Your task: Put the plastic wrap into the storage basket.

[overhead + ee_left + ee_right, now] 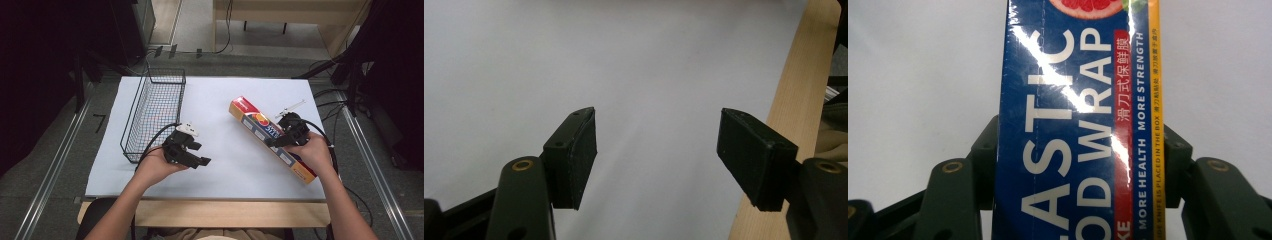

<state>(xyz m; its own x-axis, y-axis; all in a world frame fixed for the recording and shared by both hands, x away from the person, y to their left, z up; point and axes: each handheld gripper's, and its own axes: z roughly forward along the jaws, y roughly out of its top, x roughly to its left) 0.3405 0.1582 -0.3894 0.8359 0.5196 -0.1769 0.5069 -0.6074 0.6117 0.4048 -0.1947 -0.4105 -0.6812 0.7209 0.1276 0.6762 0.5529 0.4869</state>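
A long blue, red and orange plastic wrap box lies slantwise on the right half of the white sheet. My right gripper is shut on its middle, a jaw pressed against each long side. In the right gripper view the box runs up between the jaws, its white lettering facing the camera, with my right gripper clamped on it. My left gripper is held over the sheet at centre left, open with nothing between its fingers. The left gripper view shows the left gripper spread wide above bare white sheet.
A black wire basket with nothing in it stands on the sheet's left side, just beyond my left hand. The wooden table edge runs along the front, and shows beside the right jaw in the left gripper view. Cables trail off to the right.
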